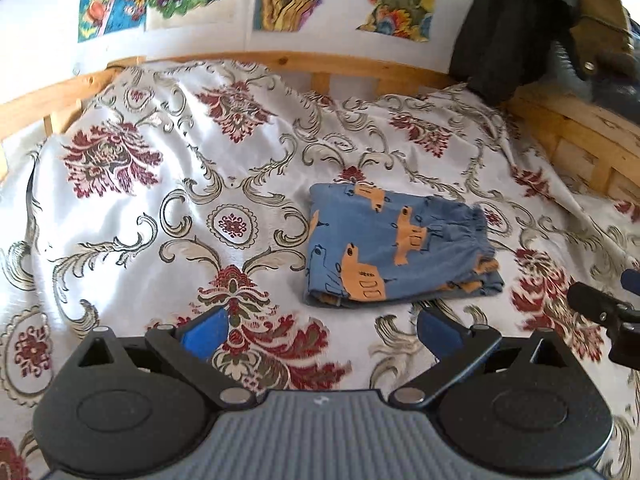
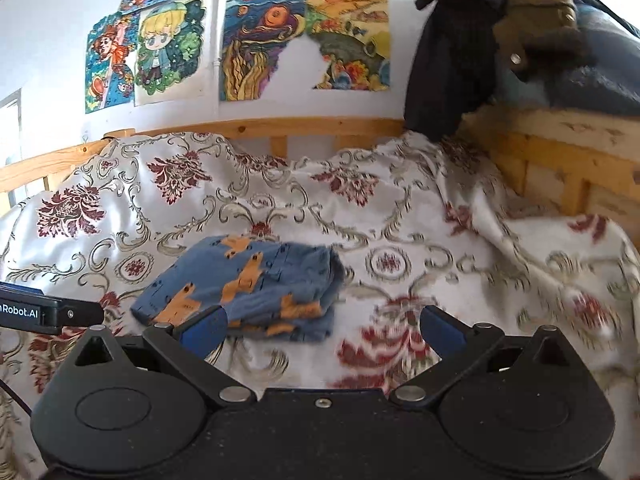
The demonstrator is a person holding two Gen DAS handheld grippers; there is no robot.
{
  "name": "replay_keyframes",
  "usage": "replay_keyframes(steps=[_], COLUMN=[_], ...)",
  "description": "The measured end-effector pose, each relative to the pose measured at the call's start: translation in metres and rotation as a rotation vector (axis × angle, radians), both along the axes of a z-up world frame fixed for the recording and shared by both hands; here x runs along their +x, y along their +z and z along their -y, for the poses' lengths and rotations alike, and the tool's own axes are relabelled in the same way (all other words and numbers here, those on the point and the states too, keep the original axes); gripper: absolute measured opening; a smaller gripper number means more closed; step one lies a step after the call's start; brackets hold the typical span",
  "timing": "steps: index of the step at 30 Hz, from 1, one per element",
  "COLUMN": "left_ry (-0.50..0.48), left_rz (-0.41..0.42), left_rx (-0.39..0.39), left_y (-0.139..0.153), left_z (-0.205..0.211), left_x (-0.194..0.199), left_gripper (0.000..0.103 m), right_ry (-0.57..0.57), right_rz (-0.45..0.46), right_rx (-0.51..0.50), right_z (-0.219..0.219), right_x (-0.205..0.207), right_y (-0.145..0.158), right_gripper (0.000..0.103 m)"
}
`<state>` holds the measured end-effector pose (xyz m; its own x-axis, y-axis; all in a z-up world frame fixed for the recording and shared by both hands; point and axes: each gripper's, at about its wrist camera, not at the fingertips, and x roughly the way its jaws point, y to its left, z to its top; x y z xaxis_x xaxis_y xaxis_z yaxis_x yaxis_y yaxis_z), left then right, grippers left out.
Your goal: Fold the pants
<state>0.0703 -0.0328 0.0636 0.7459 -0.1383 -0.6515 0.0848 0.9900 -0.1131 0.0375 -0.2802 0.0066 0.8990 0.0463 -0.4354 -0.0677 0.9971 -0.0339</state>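
Pants (image 1: 394, 246) are lying folded on the bed (image 1: 160, 200), ahead-right of my left tool (image 1: 320, 332) and ahead-left of my right tool (image 2: 322, 330), both gaping wide and gripping nothing.

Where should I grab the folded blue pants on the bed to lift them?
Probably the thick folded edge nearest the camera on the blue pants, coming in low from the front. There the layers stack together, while the gathered waistband side on the right looks looser. Both hand-held grippers are open.

Floral-covered bed (image 1: 168, 208), folded blue pants (image 1: 384, 248) flat atop.
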Motion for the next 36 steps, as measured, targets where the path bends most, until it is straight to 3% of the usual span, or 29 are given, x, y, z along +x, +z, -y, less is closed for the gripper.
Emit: replay_keyframes(steps=[7,36], left_ry=[-0.002,-0.004], left_rz=[0.007,-0.023], left_rx=[0.012,0.025], left_y=[0.0,-0.003], left_z=[0.0,0.002], left_x=[-0.017,-0.019], left_gripper=[0.103,0.103], right_ry=[-0.013,-0.017], right_rz=[-0.002,-0.041], right_rx=[0.044,0.068], right_z=[-0.002,-0.001], right_x=[-0.021,-0.014], right_y=[0.005,-0.002], right_gripper=[0.102,0.102])
